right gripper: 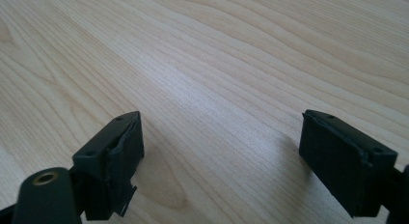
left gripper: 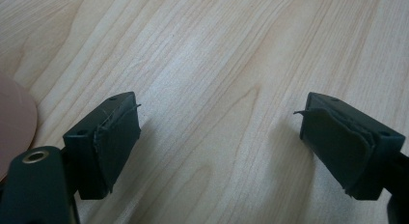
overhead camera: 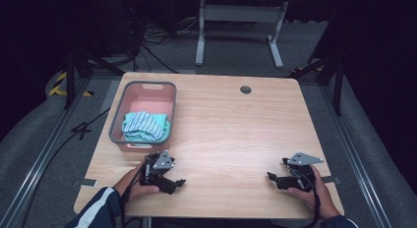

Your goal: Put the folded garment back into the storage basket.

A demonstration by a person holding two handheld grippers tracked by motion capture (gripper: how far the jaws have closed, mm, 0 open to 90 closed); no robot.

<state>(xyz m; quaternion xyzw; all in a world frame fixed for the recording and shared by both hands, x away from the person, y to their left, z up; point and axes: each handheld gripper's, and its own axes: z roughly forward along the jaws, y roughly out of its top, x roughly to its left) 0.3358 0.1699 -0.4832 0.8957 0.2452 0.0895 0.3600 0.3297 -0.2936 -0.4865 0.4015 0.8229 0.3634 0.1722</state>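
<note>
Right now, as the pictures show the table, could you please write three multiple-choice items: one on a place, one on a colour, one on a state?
1. Where does the folded teal-and-white striped cloth lie?
A. in the pink plastic basket with the grey rim
B. on the bare wood between the grippers
C. on the floor

2. What colour is the inside of the basket?
A. blue
B. pink
C. yellow

3. How do the jaws of the left gripper stand?
A. shut on the cloth
B. shut on nothing
C. open, with nothing between them

Answers:
1. A: in the high view the cloth rests inside the basket at the left of the light wooden table.
2. B: the basket's bare floor and walls are pink.
3. C: the left gripper view shows only wood between the spread pads.
</note>
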